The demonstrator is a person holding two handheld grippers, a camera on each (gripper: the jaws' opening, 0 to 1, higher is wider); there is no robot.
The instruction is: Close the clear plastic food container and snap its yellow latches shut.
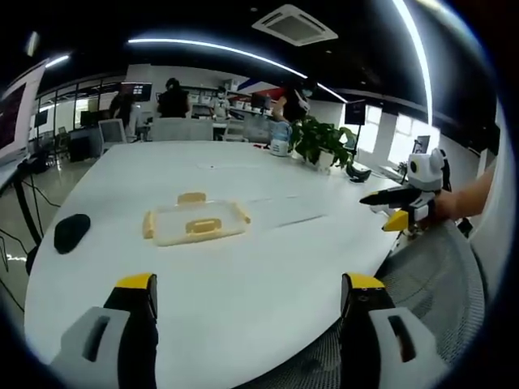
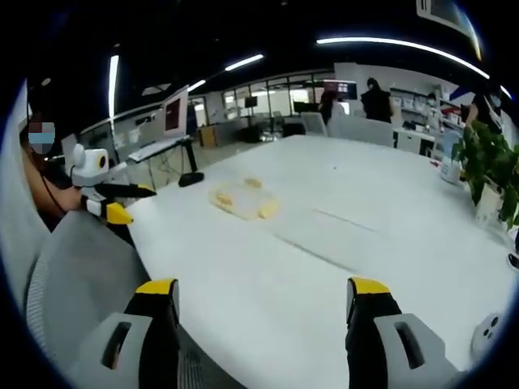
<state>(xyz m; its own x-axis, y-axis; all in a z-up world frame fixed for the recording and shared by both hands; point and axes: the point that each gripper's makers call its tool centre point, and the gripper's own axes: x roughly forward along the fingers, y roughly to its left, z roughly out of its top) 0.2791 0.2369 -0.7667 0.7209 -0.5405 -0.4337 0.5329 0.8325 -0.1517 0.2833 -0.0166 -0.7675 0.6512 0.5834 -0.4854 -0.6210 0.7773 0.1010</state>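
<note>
So the clear, flat rectangular plastic food container (image 1: 195,223) with yellow latches is sitting out on the big white tabletop (image 1: 243,292), well in from every edge, a bit toward the side where the dark oval object (image 1: 71,232) lies near the rim. In the left gripper view you can see the lid lying on it, one yellow latch (image 1: 191,197) on the far long side, one (image 1: 203,226) on the near side, and yellow tabs at both short ends. Whether any of them are snapped down, I honestly can't tell; it's too small and washed out. In the right gripper view the container (image 2: 243,199) is just a pale yellowish blur.

The left tool (image 1: 251,296) hangs over the near edge of the tabletop with its yellow-tipped jaws spread wide and nothing between them. The right tool (image 2: 258,301) is the same deal: jaws wide apart, empty, over the near edge. Each one shows up off to the side in the other's view, well apart from the container.

A green potted plant (image 1: 323,143) stands at the far corner, with a mesh chair back (image 1: 438,275) by the near edge.
</note>
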